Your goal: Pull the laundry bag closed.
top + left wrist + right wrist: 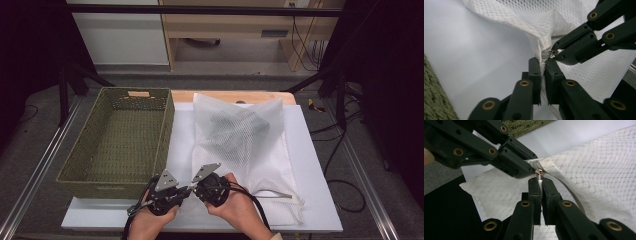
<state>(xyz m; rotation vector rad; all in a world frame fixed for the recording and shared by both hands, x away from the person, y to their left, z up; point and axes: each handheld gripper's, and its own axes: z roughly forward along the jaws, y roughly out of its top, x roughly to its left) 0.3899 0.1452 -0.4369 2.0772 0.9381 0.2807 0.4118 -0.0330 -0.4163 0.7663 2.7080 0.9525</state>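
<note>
A white mesh laundry bag [260, 150] lies on the white tabletop [310, 150] with something dark [235, 127] inside it. Both grippers meet at its near left corner. My left gripper [543, 62] is shut on the bag's fabric [544, 20] just beside the end of the zipper. My right gripper [541, 181] is shut on the small metal zipper pull [539, 171], and its tips touch the left gripper's tips. In the high view the left gripper [186, 191] and right gripper [194, 187] point at each other, each held in a hand.
A green woven basket [115, 185] stands to the left of the bag, and nothing shows inside it. Its wall is close beside the left hand. A thin rod or cord [272, 196] lies on the bag near the right wrist. The table's front edge is just below the hands.
</note>
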